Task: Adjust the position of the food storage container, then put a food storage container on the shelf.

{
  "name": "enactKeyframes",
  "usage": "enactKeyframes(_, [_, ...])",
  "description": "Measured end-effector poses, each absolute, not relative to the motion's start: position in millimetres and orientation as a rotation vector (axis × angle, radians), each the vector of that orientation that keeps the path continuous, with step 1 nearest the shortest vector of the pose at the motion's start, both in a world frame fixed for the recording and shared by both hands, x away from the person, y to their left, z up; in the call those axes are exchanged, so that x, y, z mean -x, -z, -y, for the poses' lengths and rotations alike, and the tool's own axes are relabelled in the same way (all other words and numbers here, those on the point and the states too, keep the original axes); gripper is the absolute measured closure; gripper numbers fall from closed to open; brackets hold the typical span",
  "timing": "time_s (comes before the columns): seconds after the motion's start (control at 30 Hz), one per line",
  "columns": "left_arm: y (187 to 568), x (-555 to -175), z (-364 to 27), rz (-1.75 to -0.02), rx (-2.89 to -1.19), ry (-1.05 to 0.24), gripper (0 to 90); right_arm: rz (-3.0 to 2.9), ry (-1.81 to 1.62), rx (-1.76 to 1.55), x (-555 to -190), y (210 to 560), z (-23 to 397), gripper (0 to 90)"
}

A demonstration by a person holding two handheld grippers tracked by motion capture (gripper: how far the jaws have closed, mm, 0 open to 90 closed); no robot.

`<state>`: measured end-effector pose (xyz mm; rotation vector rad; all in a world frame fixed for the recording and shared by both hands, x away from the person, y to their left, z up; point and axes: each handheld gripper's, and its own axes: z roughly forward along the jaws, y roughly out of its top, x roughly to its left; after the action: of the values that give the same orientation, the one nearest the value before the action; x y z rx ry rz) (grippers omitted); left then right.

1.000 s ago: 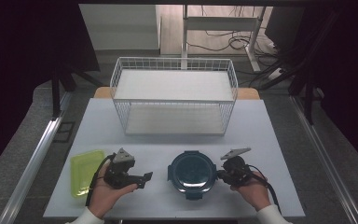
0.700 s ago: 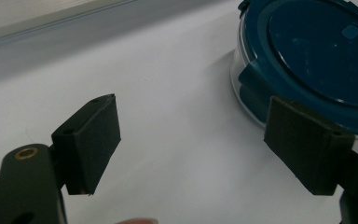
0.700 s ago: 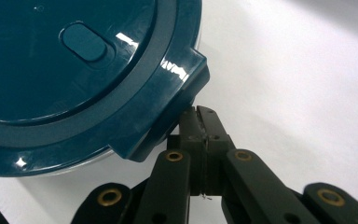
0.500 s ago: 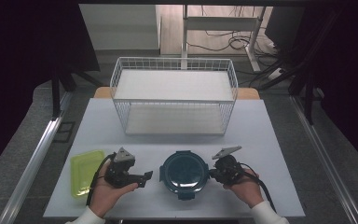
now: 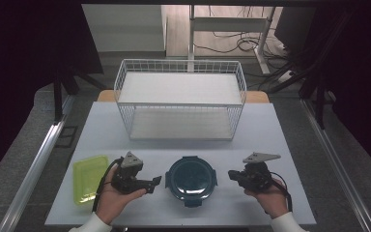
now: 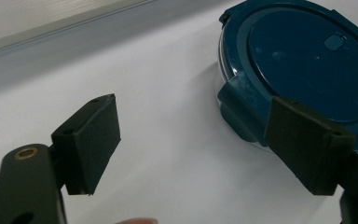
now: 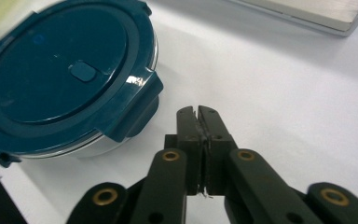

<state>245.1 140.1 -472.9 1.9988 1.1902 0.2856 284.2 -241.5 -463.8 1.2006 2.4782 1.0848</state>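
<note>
Between the two hands, near the front edge of the worktop, sits the round blue container with its lid on. Its right clip faces the right hand-held gripper, whose jaws are pressed together on nothing, just beside it. From the left, the left hand-held gripper stands with jaws apart, seemingly a little nearer. Farther left lies the green lid.

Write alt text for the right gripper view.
A round blue lidded container sits on a white table, upper left. The right gripper points beside its side latch, black fingers pressed shut on nothing.
</note>
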Motion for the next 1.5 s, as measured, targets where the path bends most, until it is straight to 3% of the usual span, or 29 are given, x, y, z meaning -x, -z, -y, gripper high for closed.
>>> enactKeyframes(0.03, [473,-245,-141,-1.194,-1.993,-0.281,18.1,-2.474,-1.111,-1.201,-284,464,244,80.9])
enactKeyframes(0.13, [474,-247,-141,-1.194,-1.996,-0.276,18.1,-2.431,-1.203,-1.240,-284,464,247,44.2])
enactKeyframes(0.2, [474,-248,-141,-1.193,-1.991,-0.277,18.1,-2.421,-1.268,-1.258,-285,465,248,28.1])
enactKeyframes(0.33, [474,-248,-141,-1.190,-1.990,-0.280,18.0,-2.450,-1.268,-1.248,-283,469,244,21.0])
enactKeyframes(0.8, [472,-244,-142,-1.194,-1.990,-0.276,15.3,-2.485,-1.330,-1.285,-286,473,235,20.8])
enactKeyframes(1.3, [476,-253,-131,-1.193,-1.915,0.007,15.7,-2.486,-1.428,-1.470,-289,479,226,17.1])
enactKeyframes(1.5, [482,-260,-125,-1.217,-1.889,0.062,15.8,-2.531,-1.424,-1.493,-293,483,217,15.7])
